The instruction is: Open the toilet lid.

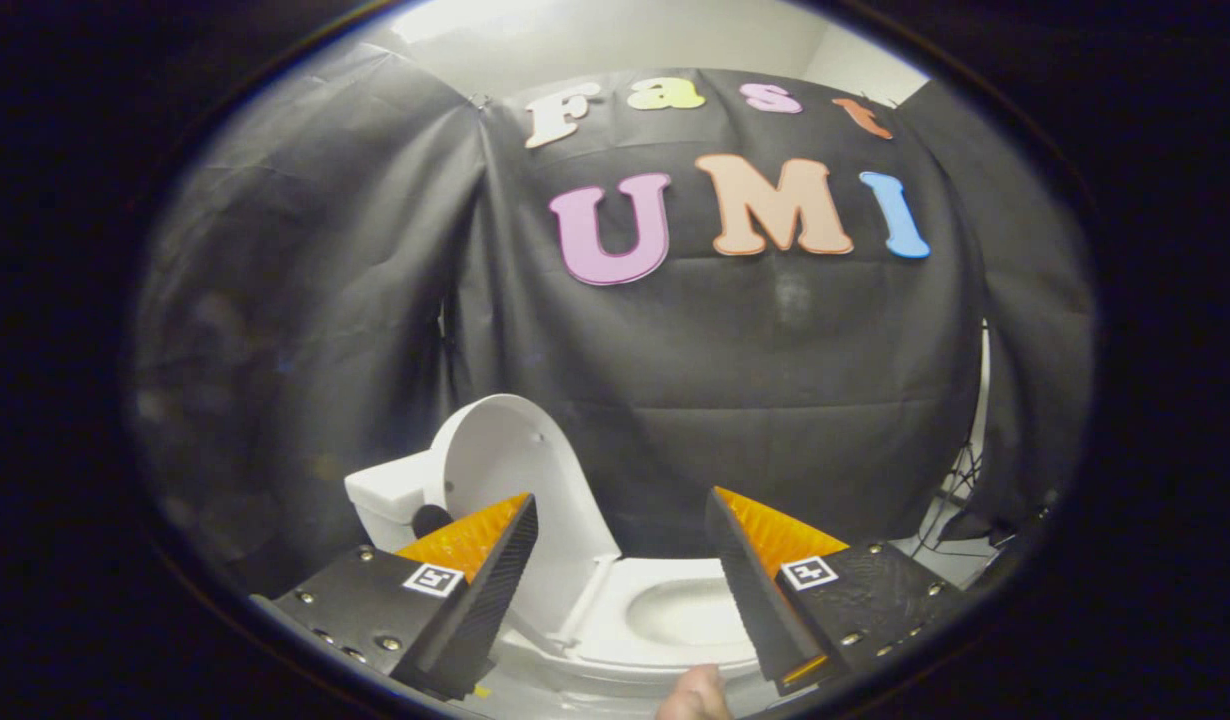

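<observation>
The gripper (pixel 620 510) hangs above a white toilet (pixel 615 640) with its jaws spread wide and released, nothing held between them. Between the two fingers, and a little below their tips, lies the open bowl (pixel 687 612), ringed by the toilet seat (pixel 600 625), which lies flat on the rim.

The toilet lid (pixel 520 470) is already raised: it stands close to upright (leaning slightly back, as far as the fisheye lets one judge) behind the left finger (pixel 470 580), its pale inner face turned toward the camera. That finger overlaps the lid's lower part in the view; whether it touches the lid cannot be told. Left of the lid sits the white cistern (pixel 390 495), with a small dark round object (pixel 431 519) showing just at its front, too small to identify.

The right finger (pixel 765 590) reaches over the bowl's far side, apart from the lid. Close to the camera, below the bowl's near rim and between the finger bases, a fingertip of the person (pixel 697 695) pokes into view.

Black cloth (pixel 755 400) hangs behind the toilet as the booth's wall. At its right edge some dark cables (pixel 960 480) trail down toward the floor.
</observation>
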